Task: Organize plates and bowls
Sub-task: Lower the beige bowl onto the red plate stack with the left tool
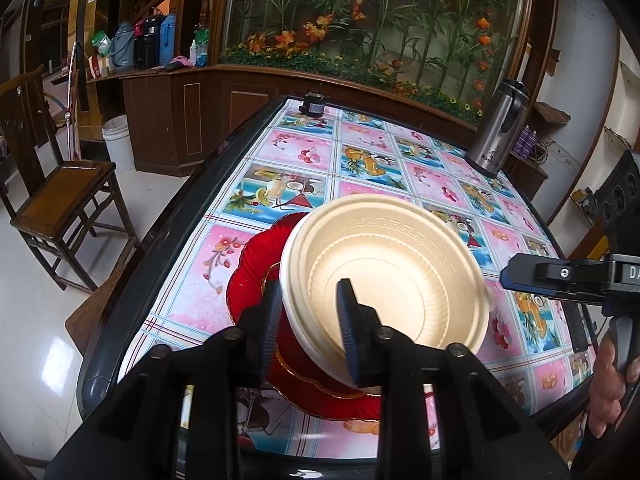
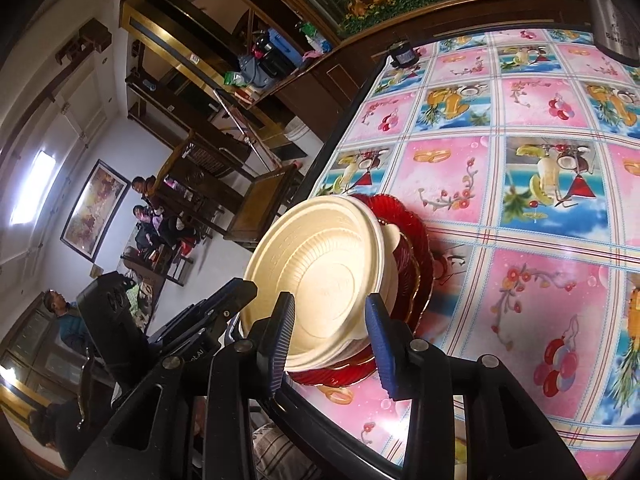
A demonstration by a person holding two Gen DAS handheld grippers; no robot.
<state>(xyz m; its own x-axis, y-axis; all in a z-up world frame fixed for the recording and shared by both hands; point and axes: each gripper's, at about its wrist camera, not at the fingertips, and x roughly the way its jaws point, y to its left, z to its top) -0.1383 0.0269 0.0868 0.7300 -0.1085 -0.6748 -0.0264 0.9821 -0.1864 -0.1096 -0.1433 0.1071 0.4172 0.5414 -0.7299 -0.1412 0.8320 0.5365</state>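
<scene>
Left wrist: ribbed cream bowl [image 1: 384, 276] sits on scalloped red plate [image 1: 248, 276].

The cream bowl [image 1: 384, 276] covers most of the red plate [image 1: 248, 276], leaving just its scalloped edge showing. In the left wrist view the right gripper [image 1: 505, 278] is cut off by the frame's edge, fingertips lost behind the bowl's blurred rim. The steel flask [image 2: 612, 16] is clipped in the right wrist view, lettering unreadable. The worktop [image 1: 372, 152]'s near edge hides behind gripper bodies.
</scene>
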